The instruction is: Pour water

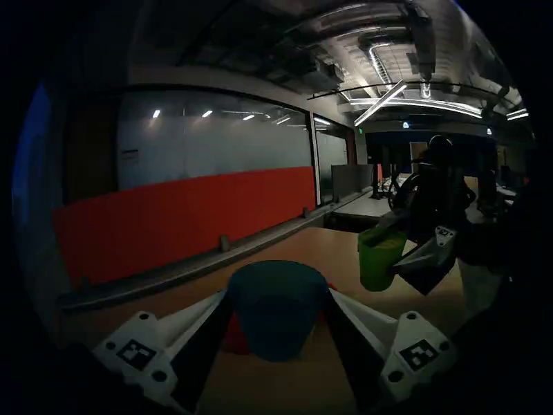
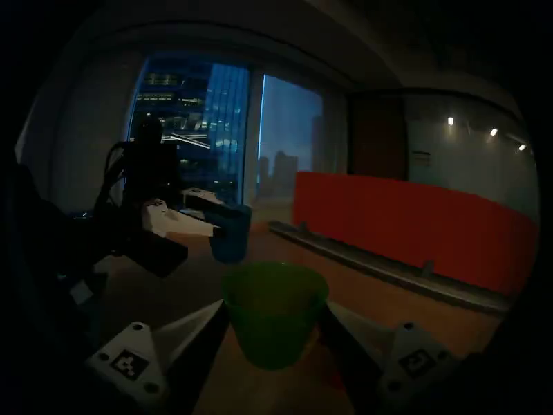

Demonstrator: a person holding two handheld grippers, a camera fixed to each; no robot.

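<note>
In the left gripper view my left gripper [image 1: 278,311] is shut on a blue cup [image 1: 276,315], held upright above the wooden table [image 1: 297,245]. Farther right in that view the green cup [image 1: 379,257] hangs in the other gripper [image 1: 415,259]. The right gripper view has my right gripper [image 2: 274,321] shut on the green cup [image 2: 274,318], also upright. To its upper left the blue cup [image 2: 230,234] sits between the left gripper's white fingers [image 2: 176,223]. The two cups are apart. Whether either cup holds water is hidden in the dim light.
The room is dark. A red partition panel [image 1: 186,218] with a metal rail runs along the table's far edge. A red object [image 1: 235,335] lies on the table behind the blue cup. Windows [image 2: 221,124] show a night skyline.
</note>
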